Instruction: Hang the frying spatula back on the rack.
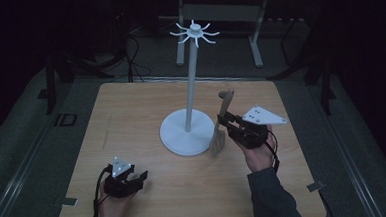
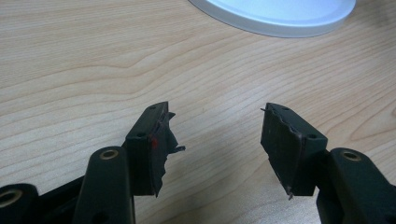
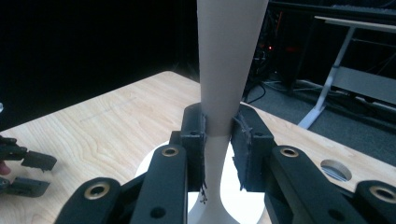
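A white utensil stand (image 1: 191, 78) with a round base (image 1: 181, 138) and a ring of hooks (image 1: 195, 32) at its top stands at the middle of the wooden table (image 1: 131, 111). Just right of the base, my right gripper (image 1: 223, 121) is shut on the handle of a beige slotted spatula (image 1: 218, 143), which stands nearly upright with its blade down. In the right gripper view both pads (image 3: 200, 140) press on the spatula handle (image 3: 229, 56). My left gripper (image 1: 140, 179) rests at the front left, open with nothing between its jaws (image 2: 217, 135).
The stand's base (image 2: 280, 14) lies ahead of the left gripper. Dark floor, cables and a metal frame (image 1: 221, 12) lie beyond the table's far edge. The left gripper (image 3: 23, 172) sits far off at the left in the right gripper view.
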Demonstrator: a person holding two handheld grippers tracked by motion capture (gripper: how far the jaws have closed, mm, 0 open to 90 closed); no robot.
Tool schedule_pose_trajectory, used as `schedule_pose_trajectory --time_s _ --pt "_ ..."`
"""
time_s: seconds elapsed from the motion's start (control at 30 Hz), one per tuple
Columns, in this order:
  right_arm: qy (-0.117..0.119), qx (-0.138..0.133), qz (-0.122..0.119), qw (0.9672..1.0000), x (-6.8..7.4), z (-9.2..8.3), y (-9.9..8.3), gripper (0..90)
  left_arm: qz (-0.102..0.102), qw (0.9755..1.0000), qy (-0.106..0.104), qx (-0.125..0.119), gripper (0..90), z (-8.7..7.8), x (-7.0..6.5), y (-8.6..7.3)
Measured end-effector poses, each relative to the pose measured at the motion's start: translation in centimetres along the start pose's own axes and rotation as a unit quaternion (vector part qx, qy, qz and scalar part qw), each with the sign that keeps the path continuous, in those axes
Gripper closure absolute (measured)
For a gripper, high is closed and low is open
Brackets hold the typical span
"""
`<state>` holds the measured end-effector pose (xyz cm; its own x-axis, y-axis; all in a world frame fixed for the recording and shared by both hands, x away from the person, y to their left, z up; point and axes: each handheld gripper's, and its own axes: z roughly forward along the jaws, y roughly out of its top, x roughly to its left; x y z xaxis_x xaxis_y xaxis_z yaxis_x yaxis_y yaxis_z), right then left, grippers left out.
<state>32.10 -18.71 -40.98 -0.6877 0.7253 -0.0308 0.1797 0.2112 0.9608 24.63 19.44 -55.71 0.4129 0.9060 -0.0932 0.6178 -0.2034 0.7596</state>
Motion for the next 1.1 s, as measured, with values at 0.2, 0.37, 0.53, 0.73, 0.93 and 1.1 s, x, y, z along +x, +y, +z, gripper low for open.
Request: schedule_pose_trajectory --time_s 0.2,0.37,0.53,0.73,0.93,1.1 --pt "-0.002 -0.005 -0.003 1.0 -0.5 -0.1 1.2 75.2 0.0 1.0 0.0 0.0 42.6 0.0 0.0 0.0" --pt "-0.004 -0.008 0.0 1.0 -1.0 -0.3 2.1 75.2 -0.001 1.0 0.0 0.0 42.6 0.0 0.0 0.0" --pt "-0.007 -0.01 0.0 0.9999 -1.4 -0.3 2.8 75.2 -0.002 1.0 0.0 -0.001 42.6 0.0 0.0 0.0" --pt "-0.009 -0.011 0.001 0.9999 -1.7 -0.2 3.4 75.2 -0.001 1.0 0.0 -0.001 42.6 0.0 0.0 0.0" --pt "-0.009 -0.013 0.001 0.9999 -1.9 -0.1 4.0 75.2 -0.001 1.0 0.0 -0.001 42.5 -0.1 0.0 0.0" --pt "-0.01 -0.013 0.002 0.9999 -2.2 0.1 4.6 75.2 -0.001 1.0 0.0 -0.001 42.6 -0.1 0.1 0.0"
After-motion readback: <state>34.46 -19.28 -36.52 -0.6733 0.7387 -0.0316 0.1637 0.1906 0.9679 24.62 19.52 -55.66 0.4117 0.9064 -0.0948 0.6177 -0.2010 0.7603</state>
